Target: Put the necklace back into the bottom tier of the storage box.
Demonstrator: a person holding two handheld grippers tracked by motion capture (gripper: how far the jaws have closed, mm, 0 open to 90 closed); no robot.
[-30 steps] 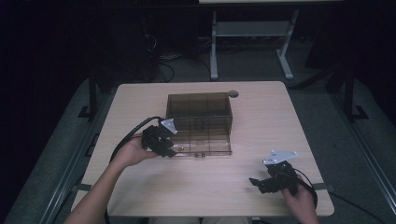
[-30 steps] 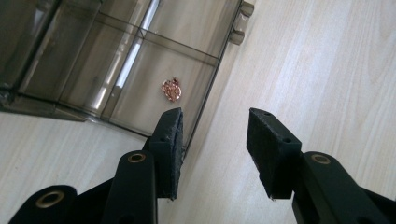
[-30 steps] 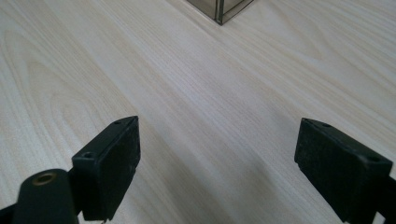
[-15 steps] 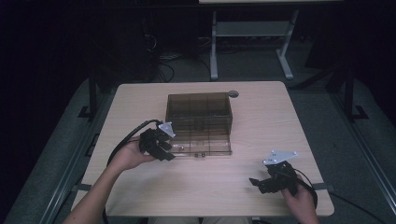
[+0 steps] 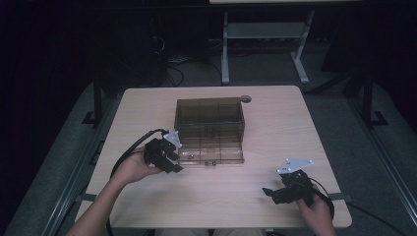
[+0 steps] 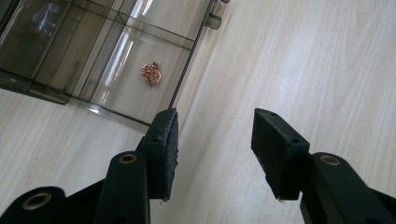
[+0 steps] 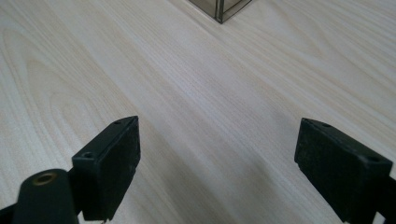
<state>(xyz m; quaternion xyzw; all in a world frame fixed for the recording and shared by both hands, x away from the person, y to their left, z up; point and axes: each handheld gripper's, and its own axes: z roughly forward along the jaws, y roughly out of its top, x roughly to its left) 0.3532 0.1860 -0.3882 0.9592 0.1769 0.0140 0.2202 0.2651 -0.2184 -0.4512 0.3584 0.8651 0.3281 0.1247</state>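
**A:** Right, start with my near side. What's the right claw point(image 5: 269, 191) doing?

**B:** I have it low over the table point(image 5: 226, 196), close to my edge. Its jaws stand wide apart with nothing between them, just bare wood. Far ahead of them, in the right gripper view, one corner of the box point(image 7: 223, 9) pokes in at the top.

**A:** And the left claw point(image 5: 175, 164)?

**B:** I hold it just beside the box's point(image 5: 210, 130) near left corner. Jaws apart there too, narrower than the right, and empty. In the left gripper view the table shows through the gap.

**A:** Anything in the box?

**B:** Just past the left pad point(image 6: 164, 149), up and to its left, I see a small copper-coloured tangle point(image 6: 151, 73) lying in one clear compartment. I can't tell what it is.

**A:** Beyond that?

**B:** Further out, more smoky dividers, then a round grommet point(image 5: 245, 99) in the table behind the box's far right corner.
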